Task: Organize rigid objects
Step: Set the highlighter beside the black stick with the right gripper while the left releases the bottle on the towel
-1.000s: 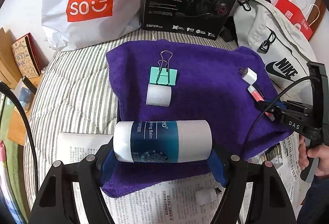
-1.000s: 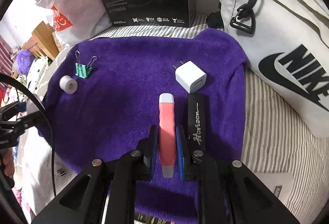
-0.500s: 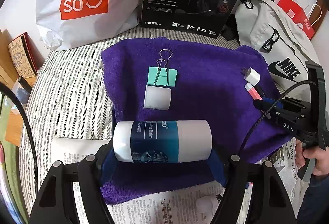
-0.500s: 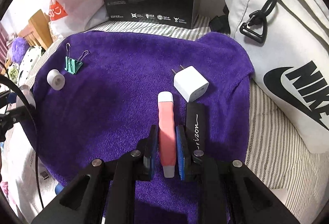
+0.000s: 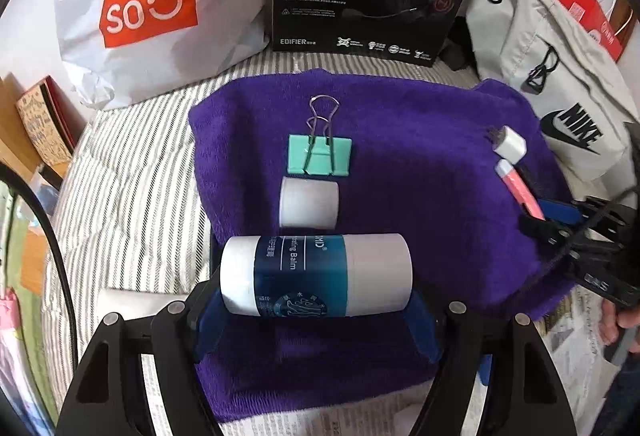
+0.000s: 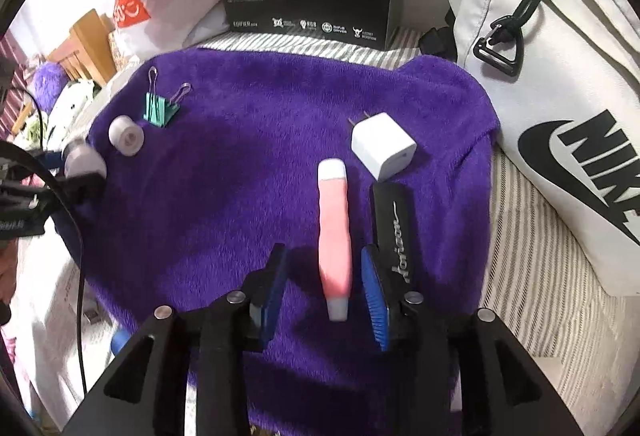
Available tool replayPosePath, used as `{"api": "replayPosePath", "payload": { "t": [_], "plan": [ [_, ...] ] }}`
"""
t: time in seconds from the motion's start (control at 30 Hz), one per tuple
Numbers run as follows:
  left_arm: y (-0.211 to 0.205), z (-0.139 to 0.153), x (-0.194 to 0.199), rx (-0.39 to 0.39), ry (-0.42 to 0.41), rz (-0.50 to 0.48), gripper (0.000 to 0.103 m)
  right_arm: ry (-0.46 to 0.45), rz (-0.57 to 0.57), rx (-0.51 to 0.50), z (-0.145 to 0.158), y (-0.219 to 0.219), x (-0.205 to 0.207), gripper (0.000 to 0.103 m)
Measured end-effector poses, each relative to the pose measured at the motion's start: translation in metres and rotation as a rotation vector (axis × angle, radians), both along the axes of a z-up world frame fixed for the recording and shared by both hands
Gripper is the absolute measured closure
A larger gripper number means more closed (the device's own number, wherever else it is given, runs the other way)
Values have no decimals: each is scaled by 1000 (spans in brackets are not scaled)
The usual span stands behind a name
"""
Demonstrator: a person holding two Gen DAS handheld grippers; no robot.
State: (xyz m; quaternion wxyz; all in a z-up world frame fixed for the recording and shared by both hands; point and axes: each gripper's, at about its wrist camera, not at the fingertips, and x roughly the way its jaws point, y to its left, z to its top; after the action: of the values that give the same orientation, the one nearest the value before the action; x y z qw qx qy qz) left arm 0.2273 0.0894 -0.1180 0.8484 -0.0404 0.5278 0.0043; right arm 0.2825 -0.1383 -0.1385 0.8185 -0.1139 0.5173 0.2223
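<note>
My left gripper (image 5: 316,310) pinches the white-and-teal plastic balm bottle (image 5: 316,274) by its ends, over the purple towel's (image 5: 420,172) near edge: light, stiff, slick, likely to roll. My right gripper (image 6: 324,296) stands spread around the pink plastic tube (image 6: 335,232) lying right of the towel's middle.

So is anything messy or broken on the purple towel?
Nothing looks broken or spilled. The binder clip, tape roll, charger plug, pink tube and black case lie neatly on the purple towel. The left gripper holds the balm bottle sideways; the right gripper is open around the tube.
</note>
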Motion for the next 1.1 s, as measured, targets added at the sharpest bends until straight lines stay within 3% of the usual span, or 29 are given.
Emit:
{"api": "replayPosePath", "payload": {
  "t": [0.17, 0.27, 0.47, 0.77, 0.97, 1.1],
  "plan": [
    [-16, -7, 4, 94, 22, -24, 29, 11, -23, 21, 6, -9, -12, 64],
    [-25, -12, 7, 151, 40, -44, 29, 7, -41, 37, 12, -18, -20, 58],
    [-22, -17, 11, 106, 52, -35, 29, -11, -73, 45, 23, -37, -36, 55],
    [-21, -17, 8, 100, 53, -29, 28, -30, -116, 124, 44, -57, -61, 53],
    [-27, -20, 10, 97, 91, -43, 14, -41, -119, 135, 56, -66, -82, 52],
    [-29, -17, 6, 84, 99, -16, 14, -31, -132, 130, 55, -72, -96, 52]
  ]
}}
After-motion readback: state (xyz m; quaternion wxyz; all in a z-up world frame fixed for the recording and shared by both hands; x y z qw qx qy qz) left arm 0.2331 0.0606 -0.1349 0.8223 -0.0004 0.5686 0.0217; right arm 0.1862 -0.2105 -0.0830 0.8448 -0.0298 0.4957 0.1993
